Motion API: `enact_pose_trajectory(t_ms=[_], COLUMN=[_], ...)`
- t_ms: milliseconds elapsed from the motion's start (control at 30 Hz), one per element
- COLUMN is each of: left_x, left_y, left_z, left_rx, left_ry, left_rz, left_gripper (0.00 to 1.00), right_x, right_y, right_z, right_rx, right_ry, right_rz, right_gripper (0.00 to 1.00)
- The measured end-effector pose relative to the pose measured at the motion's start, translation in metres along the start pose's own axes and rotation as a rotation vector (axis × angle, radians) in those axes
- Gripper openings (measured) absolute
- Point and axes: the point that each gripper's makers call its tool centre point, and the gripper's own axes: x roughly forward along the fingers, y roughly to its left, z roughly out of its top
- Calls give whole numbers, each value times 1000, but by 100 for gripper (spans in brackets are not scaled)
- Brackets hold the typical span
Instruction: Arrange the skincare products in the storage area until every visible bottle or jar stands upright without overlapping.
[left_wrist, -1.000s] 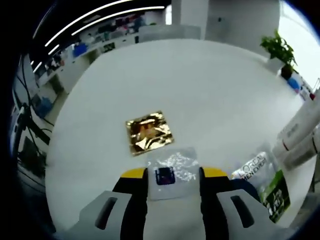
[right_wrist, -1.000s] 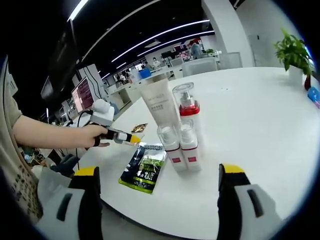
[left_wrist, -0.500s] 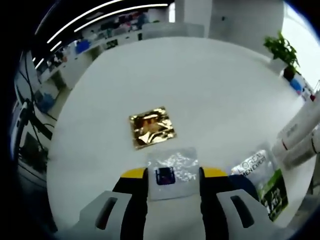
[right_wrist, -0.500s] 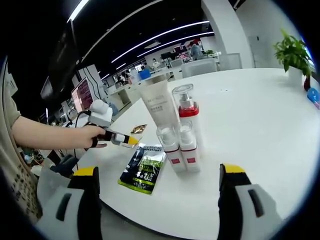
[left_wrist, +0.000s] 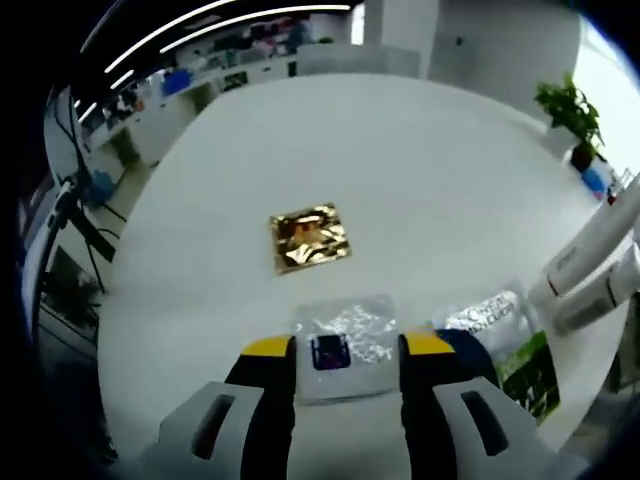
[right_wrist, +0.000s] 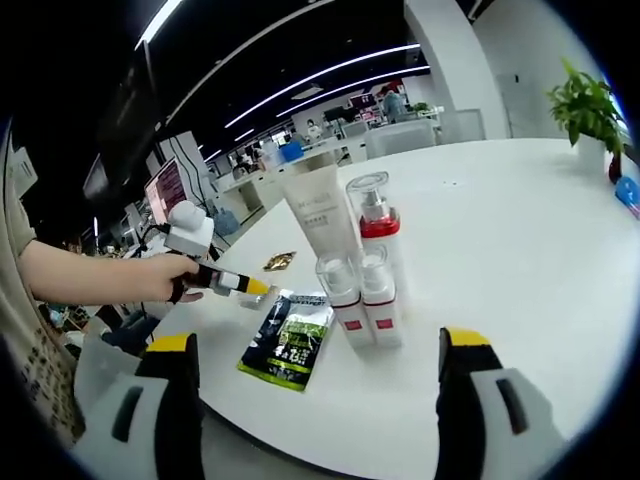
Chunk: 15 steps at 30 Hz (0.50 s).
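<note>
My left gripper (left_wrist: 347, 350) is shut on a clear sachet (left_wrist: 345, 340) with a purple label, held just over the white table (left_wrist: 400, 170). A gold sachet (left_wrist: 309, 237) lies flat beyond it. A dark green sachet (left_wrist: 505, 350) lies to the right, beside a white tube (left_wrist: 600, 240). In the right gripper view, the white tube (right_wrist: 318, 212), a red-banded pump bottle (right_wrist: 375, 225) and two small bottles (right_wrist: 340, 295) stand upright together. The green sachet (right_wrist: 290, 340) lies left of them. A hand holds the left gripper (right_wrist: 245, 287) there. My right gripper (right_wrist: 315, 400) is open, short of the bottles.
A potted plant (right_wrist: 588, 110) and a small blue thing (right_wrist: 630, 190) sit at the table's far right. The near table edge (right_wrist: 330, 455) runs just in front of my right jaws. Desks and monitors stand in the room behind.
The left gripper has drawn back with the clear sachet still in it, so the gold sachet now lies farther off. The right gripper has not moved.
</note>
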Motion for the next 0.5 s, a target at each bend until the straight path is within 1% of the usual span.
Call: enact_pose_trajectory(t_ms=[200,333,400,500], left_x=[-9,-13,-17,-22], left_y=[-7,-7,-7,-12], left_z=[-7,-12,-15,-21], left_rx=[-8,-6,-21,-16], left_ry=[2,7,8,4], left_rz=[-5,-4,-5,-11], left_gripper=[37,37,37,37], right_x=[0,-1,-1,-1], right_y=[1,1,1,1], right_z=[1,1,2,2], right_rx=[-2,-4,-4,-3], right_ry=[-6,-9,-12,-14], right_rz=[6,7,8,10], right_gripper=[100,100,100,100])
